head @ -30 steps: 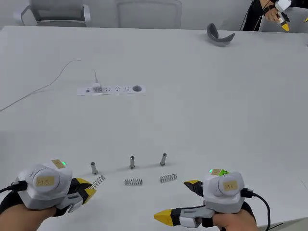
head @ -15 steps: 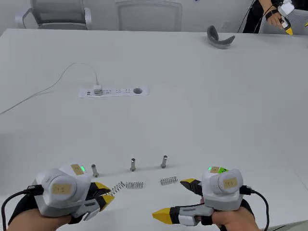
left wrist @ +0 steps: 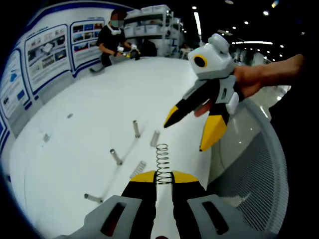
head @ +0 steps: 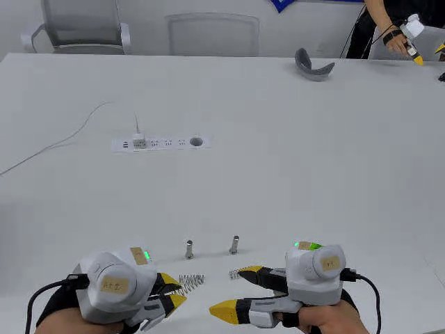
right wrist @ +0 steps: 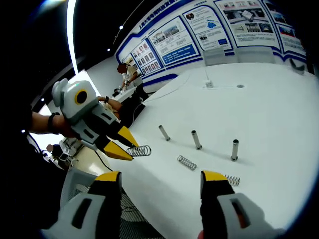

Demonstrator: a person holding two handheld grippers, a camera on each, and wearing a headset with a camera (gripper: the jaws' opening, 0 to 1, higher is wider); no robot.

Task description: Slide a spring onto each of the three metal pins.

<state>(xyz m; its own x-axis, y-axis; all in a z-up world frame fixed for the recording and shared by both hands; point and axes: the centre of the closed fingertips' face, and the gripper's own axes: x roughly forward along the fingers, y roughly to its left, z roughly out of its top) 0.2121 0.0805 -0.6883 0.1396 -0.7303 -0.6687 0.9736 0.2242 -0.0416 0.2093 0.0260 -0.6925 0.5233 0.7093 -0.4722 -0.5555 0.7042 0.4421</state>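
Note:
My left gripper (left wrist: pixel 157 177) is shut on one end of a small coil spring (left wrist: pixel 162 158), which sticks out past the yellow tips; it also shows low in the head view as the left gripper (head: pixel 174 290) with the spring (head: pixel 192 280). Three short metal pins (right wrist: pixel 196 139) stand in a row on the white table; two pins (head: pixel 189 248) appear in the head view. Two loose springs (right wrist: pixel 187 162) lie in front of the pins. My right gripper (right wrist: pixel 163 177) is open, holding nothing, close beside the left one.
A white power strip (head: pixel 161 143) with a cable lies mid-table. A grey curved object (head: pixel 309 64) rests at the far edge, with chairs behind. A person (head: pixel 400 21) holds grippers at the far right. The table's near edge (left wrist: pixel 234 149) is just below my grippers.
My left gripper has closed on the leftmost spring, lifted it off the table and carried it right, toward the right gripper. The head camera has tilted, shifting the picture.

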